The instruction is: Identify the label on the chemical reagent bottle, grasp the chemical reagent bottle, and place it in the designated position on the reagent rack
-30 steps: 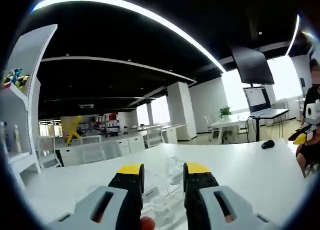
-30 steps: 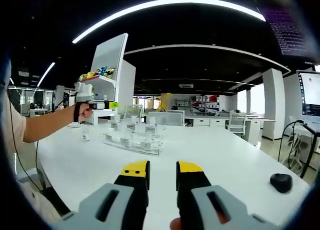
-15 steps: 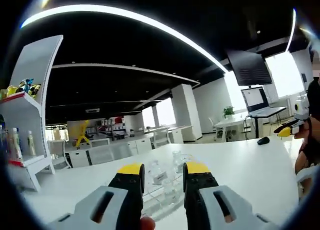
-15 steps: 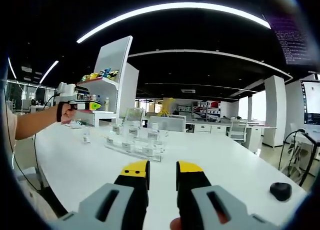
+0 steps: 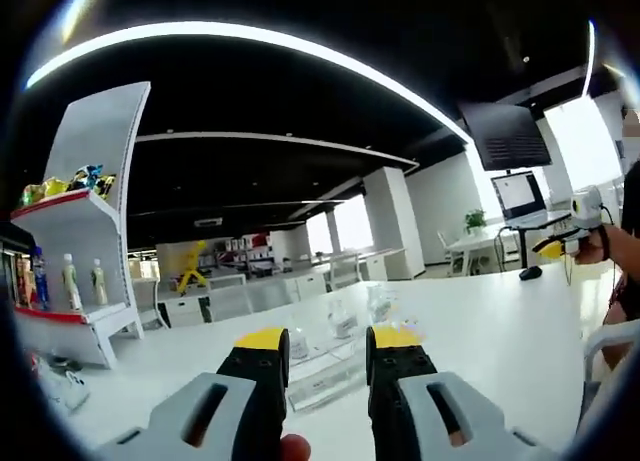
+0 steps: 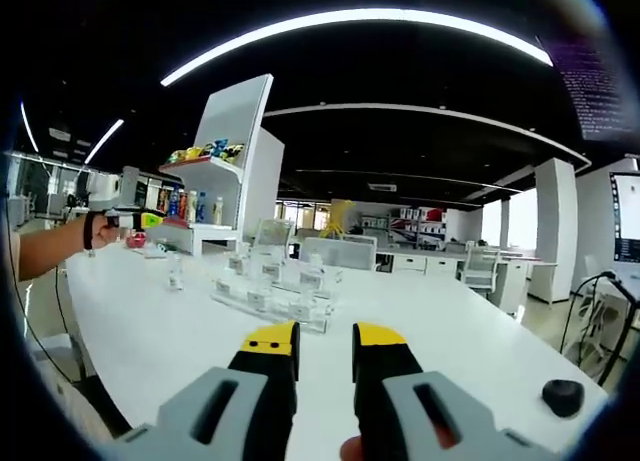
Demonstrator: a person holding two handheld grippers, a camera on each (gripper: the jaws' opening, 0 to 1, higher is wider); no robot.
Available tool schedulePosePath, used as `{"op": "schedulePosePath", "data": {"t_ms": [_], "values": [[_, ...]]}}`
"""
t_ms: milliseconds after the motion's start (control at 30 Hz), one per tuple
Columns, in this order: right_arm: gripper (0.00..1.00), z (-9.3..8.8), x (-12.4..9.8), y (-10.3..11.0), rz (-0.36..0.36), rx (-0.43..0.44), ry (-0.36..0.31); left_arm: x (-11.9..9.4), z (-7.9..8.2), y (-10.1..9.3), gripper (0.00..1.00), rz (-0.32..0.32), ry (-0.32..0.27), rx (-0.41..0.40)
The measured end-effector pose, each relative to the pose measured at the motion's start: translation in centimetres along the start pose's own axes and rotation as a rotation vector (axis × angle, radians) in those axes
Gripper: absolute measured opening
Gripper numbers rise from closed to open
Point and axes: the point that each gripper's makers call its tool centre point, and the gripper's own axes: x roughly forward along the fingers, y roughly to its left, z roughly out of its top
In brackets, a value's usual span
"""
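Rack (image 6: 272, 296) of clear plastic stands mid-tabletop (image 6: 450, 341), carrying several small labelled bottles (image 6: 309, 276); exact count cannot be told. One lone bottle (image 6: 176, 273) stands apart to its left. Shelf (image 5: 85, 281) stands beyond the tabletop's far edge; mouse (image 6: 562, 397) near the right edge. Bare tabletop surrounds the rack. Left claw (image 5: 322, 343) and right claw (image 6: 323, 336) both narrowly parted, holding nothing.
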Motion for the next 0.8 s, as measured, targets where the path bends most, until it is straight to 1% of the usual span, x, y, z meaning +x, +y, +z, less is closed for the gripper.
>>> {"op": "schedulePosePath", "data": {"t_ms": [33, 100, 200, 300, 333, 467, 500, 533, 633, 800], "values": [[0.21, -0.1, 0.1, 0.1, 0.001, 0.000, 0.002, -1.2, -0.1, 0.7, 0.31, 0.019, 0.000, 0.000], [0.21, 0.1, 0.2, 0.5, 0.008, -0.004, 0.004, -2.8, 0.0, 1.3, 0.31, 0.037, 0.002, 0.011], [0.21, 0.5, 0.3, 0.6, 0.007, -0.008, 0.002, -4.2, 0.4, 1.7, 0.31, 0.060, -0.003, 0.053], [0.21, 1.1, 0.4, 0.8, 0.003, -0.008, -0.011, -5.7, 0.4, 1.8, 0.31, 0.065, -0.001, 0.047], [0.21, 1.2, 0.4, 0.8, 0.002, -0.008, -0.013, -6.0, 0.3, 1.9, 0.31, 0.067, -0.001, 0.047], [0.21, 1.3, 0.6, 1.0, 0.000, -0.001, -0.014, -8.5, 0.0, 2.2, 0.31, 0.086, 0.012, 0.050], [0.21, 1.3, 0.6, 1.0, 0.001, -0.002, -0.010, -8.6, 0.0, 2.2, 0.31, 0.087, 0.012, 0.050], [0.21, 1.2, 0.9, 1.0, 0.000, -0.004, 0.003, -9.4, -0.1, 2.3, 0.31, 0.095, 0.014, 0.053], [0.21, 1.4, 1.3, 1.3, 0.002, -0.020, 0.021, -10.4, -0.5, 2.6, 0.31, 0.104, 0.017, 0.055], [0.21, 2.6, 1.6, 1.9, -0.002, -0.028, 0.009, -12.0, -1.2, 3.4, 0.31, 0.122, 0.019, 0.049]]}}
